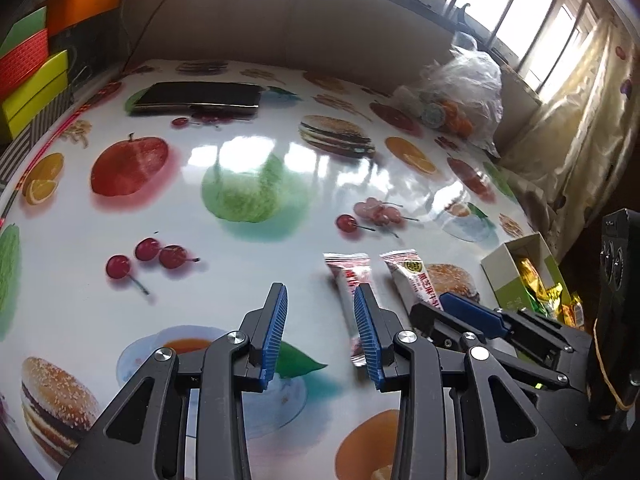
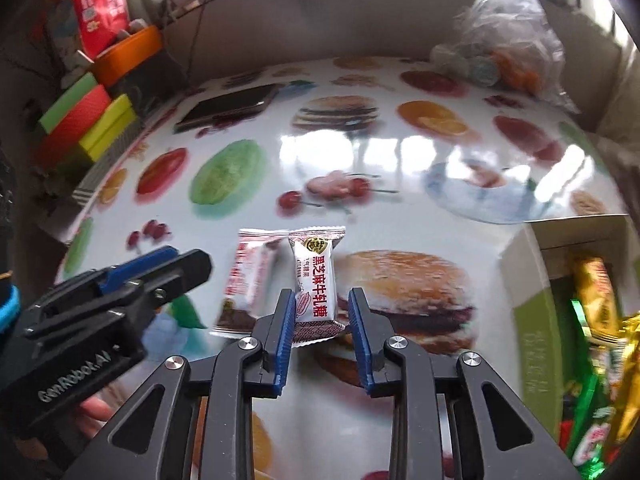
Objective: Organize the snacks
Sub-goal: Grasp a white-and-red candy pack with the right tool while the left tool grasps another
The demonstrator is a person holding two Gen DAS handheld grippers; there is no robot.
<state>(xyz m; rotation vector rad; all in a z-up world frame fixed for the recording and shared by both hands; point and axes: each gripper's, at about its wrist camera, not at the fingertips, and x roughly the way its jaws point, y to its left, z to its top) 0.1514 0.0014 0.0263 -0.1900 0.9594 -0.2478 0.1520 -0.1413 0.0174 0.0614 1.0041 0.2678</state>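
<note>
Two wrapped snacks lie side by side on the food-print tablecloth (image 2: 360,152). My right gripper (image 2: 321,291) is shut on the near end of the white snack with red characters (image 2: 316,276). That snack looks sharp while the table around it is blurred. Left of it lies the pink-and-white snack (image 2: 252,272). In the left wrist view my left gripper (image 1: 321,294) is open over the table with nothing between its fingers; its right finger covers part of the pink-and-white snack (image 1: 348,280). The right gripper (image 1: 472,312) reaches in over the white snack (image 1: 412,284).
An open white-and-green box (image 2: 536,320) at the right edge holds gold and green wrapped snacks (image 2: 592,300). A black flat item (image 1: 200,98) lies at the far left, a filled plastic bag (image 1: 468,92) at the far right. Coloured boxes (image 1: 32,80) stack beyond the left edge.
</note>
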